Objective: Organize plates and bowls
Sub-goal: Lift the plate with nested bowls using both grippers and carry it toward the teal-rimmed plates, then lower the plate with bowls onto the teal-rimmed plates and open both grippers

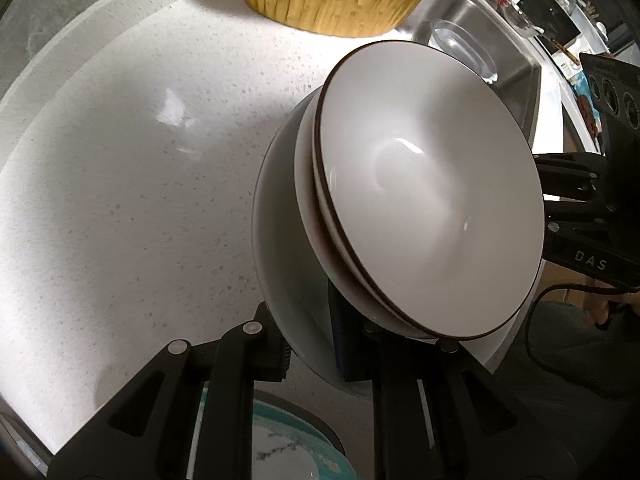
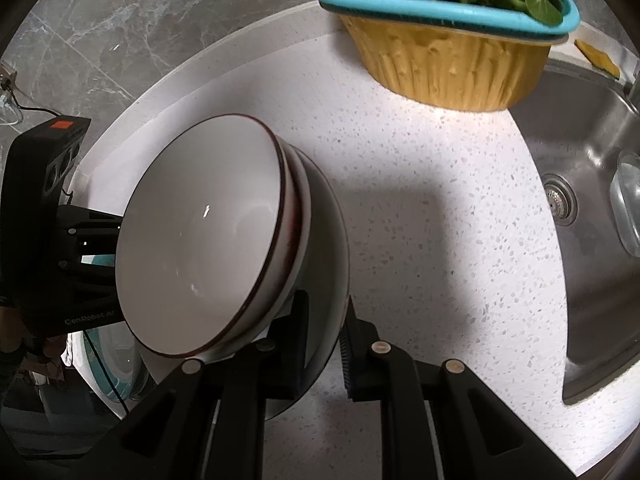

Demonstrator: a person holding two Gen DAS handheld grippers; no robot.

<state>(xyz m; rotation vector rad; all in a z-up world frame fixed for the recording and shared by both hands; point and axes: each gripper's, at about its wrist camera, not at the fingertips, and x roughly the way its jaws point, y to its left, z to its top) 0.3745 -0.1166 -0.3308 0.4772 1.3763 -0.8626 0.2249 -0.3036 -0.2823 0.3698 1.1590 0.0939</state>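
Note:
A stack of dishes is held between both grippers above the white speckled counter. It is a wide white plate (image 1: 276, 216) with nested white bowls with dark rims (image 1: 424, 184) on it. My left gripper (image 1: 310, 344) is shut on the plate's rim at one side. My right gripper (image 2: 324, 340) is shut on the plate's rim (image 2: 332, 264) at the opposite side, under the bowls (image 2: 200, 240). Each view shows the other gripper's body beyond the stack.
A yellow basket with a teal colander of greens (image 2: 448, 40) stands at the counter's back. A steel sink (image 2: 592, 208) with a clear container lies to the right. A teal-rimmed dish (image 1: 288, 448) lies below the left gripper.

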